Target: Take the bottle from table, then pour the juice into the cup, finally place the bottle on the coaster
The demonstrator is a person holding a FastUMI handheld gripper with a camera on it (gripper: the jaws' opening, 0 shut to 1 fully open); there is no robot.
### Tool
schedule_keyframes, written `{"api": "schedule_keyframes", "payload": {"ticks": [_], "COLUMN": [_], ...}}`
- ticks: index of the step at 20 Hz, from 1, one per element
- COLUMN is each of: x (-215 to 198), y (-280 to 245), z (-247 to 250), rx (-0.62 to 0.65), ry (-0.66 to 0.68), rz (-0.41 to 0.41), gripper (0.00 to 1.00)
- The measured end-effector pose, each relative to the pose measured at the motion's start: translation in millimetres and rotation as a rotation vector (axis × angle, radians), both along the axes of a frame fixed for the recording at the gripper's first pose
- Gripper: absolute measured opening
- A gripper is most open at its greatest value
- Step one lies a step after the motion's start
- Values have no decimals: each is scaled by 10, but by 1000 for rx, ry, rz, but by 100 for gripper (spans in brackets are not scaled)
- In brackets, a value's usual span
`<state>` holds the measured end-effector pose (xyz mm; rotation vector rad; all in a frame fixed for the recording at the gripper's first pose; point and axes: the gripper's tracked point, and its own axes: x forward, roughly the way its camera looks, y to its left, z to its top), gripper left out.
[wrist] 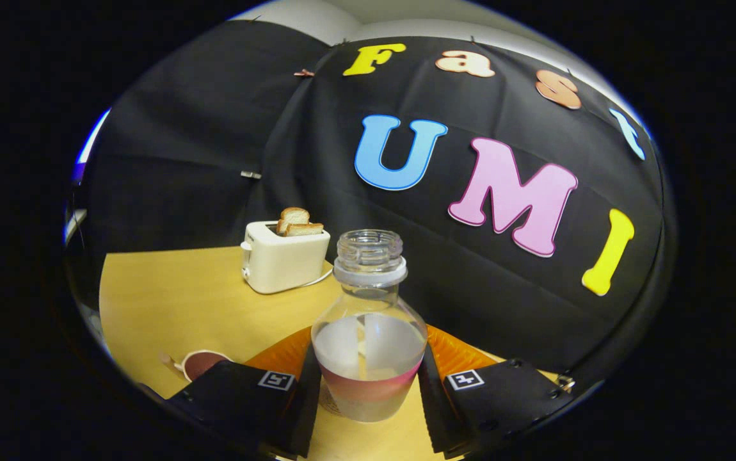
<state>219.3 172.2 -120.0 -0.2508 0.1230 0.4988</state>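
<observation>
Gripper (368, 400) clamps the uncapped bottle (368, 333) low on its body, between both fingers, above the table (169, 301). Cup (201, 363) sits beside the left finger. Risk: open neck spills if tilted early; smooth plastic may slip.

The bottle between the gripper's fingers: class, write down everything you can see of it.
The bottle is clear plastic with a threaded neck, a whitish collar ring and no cap. It has a rounded shoulder and a pinkish band low on its body, and it looks partly filled with pale liquid. It stands upright between the gripper fingers, which close against its sides. An orange coaster lies behind it on the table.
</observation>
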Motion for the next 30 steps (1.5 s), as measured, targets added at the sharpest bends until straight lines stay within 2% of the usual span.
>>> {"api": "schedule_keyframes", "payload": {"ticks": [3,11,17,24,30], "x": [157,587,613,633,573], "y": [-61,-167,-113,-149,-218], "z": [-159,-683,-999,-1123,-1103], "rx": [114,248,225,283,249], "ry": [46,112,111,139,144], "rz": [-37,-119,-126,-152,-162], "gripper": [72,72,74,75,86]}}
